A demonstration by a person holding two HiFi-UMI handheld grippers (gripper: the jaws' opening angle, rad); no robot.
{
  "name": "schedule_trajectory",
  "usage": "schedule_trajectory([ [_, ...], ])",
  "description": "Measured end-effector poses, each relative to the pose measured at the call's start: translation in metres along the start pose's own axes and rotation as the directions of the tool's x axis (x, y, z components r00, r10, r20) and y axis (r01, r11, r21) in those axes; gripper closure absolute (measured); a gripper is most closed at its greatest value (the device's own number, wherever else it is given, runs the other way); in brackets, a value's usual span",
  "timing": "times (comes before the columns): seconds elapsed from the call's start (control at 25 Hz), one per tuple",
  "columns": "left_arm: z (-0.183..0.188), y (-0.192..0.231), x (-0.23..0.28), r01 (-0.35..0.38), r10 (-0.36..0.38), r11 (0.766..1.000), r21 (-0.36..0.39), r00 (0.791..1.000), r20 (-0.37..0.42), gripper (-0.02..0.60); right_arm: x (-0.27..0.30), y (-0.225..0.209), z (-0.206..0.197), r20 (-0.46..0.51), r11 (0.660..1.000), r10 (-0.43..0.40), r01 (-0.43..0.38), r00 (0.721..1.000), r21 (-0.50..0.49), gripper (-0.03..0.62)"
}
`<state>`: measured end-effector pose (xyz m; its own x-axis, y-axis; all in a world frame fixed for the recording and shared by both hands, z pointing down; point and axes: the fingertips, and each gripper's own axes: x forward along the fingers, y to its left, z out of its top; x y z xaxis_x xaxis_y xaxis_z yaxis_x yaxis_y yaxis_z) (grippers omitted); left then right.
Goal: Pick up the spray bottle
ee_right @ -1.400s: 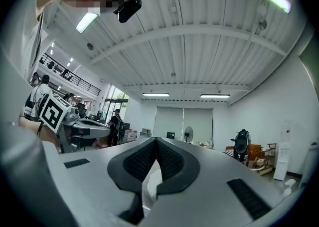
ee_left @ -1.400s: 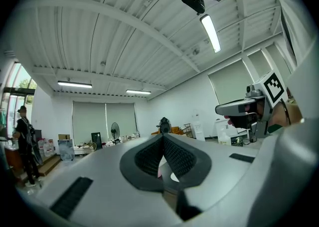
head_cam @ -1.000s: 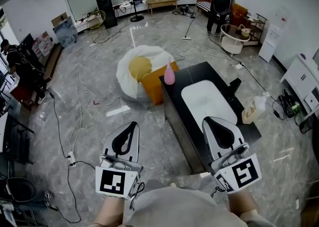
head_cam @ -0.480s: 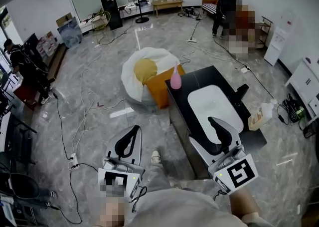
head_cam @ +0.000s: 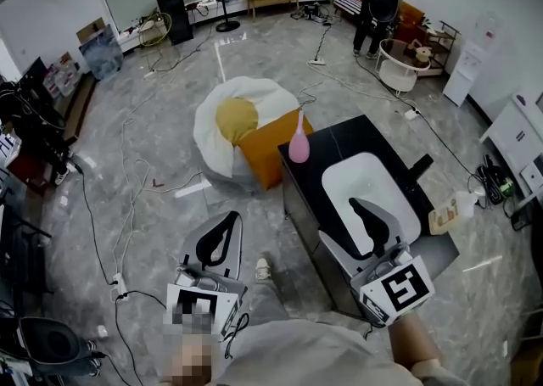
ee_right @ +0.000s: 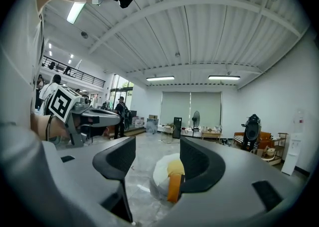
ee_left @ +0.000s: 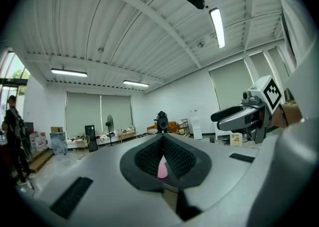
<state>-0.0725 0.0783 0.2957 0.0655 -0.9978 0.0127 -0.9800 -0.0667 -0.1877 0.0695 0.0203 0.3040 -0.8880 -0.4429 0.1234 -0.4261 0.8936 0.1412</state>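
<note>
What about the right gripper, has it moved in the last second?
Yes. The right gripper has advanced from the white tray's near edge to over its middle, toward the pink spray bottle.

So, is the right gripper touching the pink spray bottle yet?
Apart. Head view: the right gripper hangs over the table's near end, the spray bottle stands at its far corner, with a clear gap between.

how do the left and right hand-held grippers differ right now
The left hand-held gripper has its jaws together; the right hand-held gripper has them apart. The left is over the floor, the right over the black table. Both are empty.
</note>
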Motion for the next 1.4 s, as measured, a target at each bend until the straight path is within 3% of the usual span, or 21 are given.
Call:
schedule_trajectory([
  [0.16, -0.010, 0.036, 0.048, 0.033, -0.033, 0.999, -0.007, 0.999, -0.019, 0.563, 0.052, -0.032, -0.005, -0.034, 0.999, -0.038, 0.039, 0.999, 0.024, 0.306],
  [0.44, -0.022, 0.095, 0.134, 0.119, -0.121, 0.992, -0.053, 0.992, -0.037, 0.563, 0.141, -0.093, -0.020, -0.100, 0.981, -0.173, 0.180, 0.980, 0.069, 0.295],
  [0.76, -0.070, 0.140, 0.226, 0.271, -0.279, 0.958, -0.099, 0.957, -0.079, 0.563, 0.234, -0.140, -0.065, -0.224, 0.957, -0.225, 0.259, 0.948, 0.133, 0.293],
  [1.0, -0.103, 0.151, 0.280, 0.352, -0.365, 0.929, -0.115, 0.923, -0.122, 0.563, 0.277, -0.168, -0.108, -0.305, 0.925, -0.262, 0.328, 0.916, 0.191, 0.293],
  [1.4, -0.143, 0.136, 0.322, 0.379, -0.407, 0.910, -0.166, 0.891, -0.199, 0.563, 0.308, -0.199, -0.165, -0.412, 0.887, -0.237, 0.369, 0.880, 0.278, 0.293],
])
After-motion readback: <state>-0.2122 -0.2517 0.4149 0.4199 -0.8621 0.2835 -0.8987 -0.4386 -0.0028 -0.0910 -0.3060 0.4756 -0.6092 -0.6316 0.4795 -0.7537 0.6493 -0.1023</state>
